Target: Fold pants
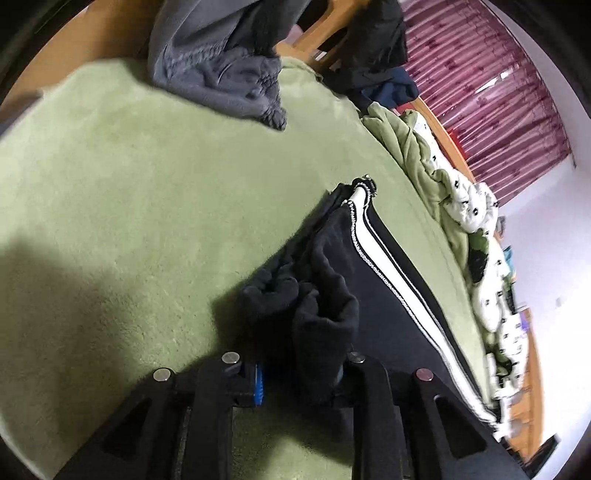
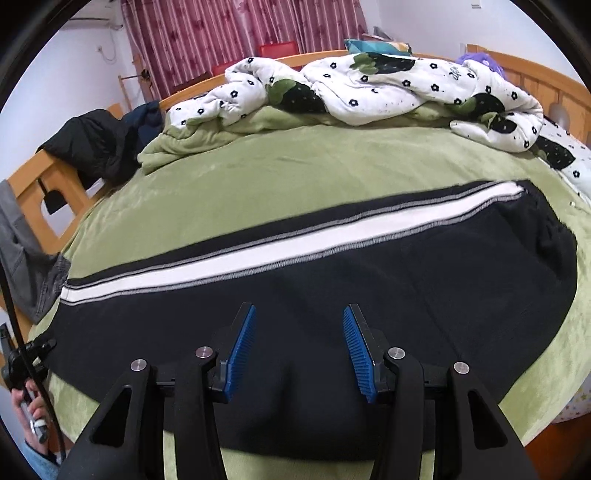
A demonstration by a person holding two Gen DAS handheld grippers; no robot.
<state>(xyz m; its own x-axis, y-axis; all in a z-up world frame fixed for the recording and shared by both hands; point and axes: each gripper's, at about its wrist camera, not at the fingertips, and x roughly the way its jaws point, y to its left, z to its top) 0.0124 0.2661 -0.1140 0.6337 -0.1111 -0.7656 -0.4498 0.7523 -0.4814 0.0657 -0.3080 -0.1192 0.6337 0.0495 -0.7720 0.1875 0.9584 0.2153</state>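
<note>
Black pants (image 2: 332,273) with a white side stripe (image 2: 258,240) lie flat across a green blanket (image 2: 295,166) on the bed. My right gripper (image 2: 299,350) is open just above the near edge of the pants, blue pads (image 2: 242,354) wide apart and holding nothing. In the left wrist view the pants (image 1: 399,302) run away along the bed. My left gripper (image 1: 301,369) is shut on a bunched-up end of the black fabric (image 1: 317,317), lifted a little off the blanket (image 1: 147,206).
A white flowered duvet (image 2: 369,85) is heaped along the far side. Grey pants (image 1: 221,74) and dark clothes (image 1: 369,48) lie near the wooden bed frame (image 2: 33,177). Red curtains (image 2: 240,33) hang behind. A hand (image 2: 31,406) holds a handle at lower left.
</note>
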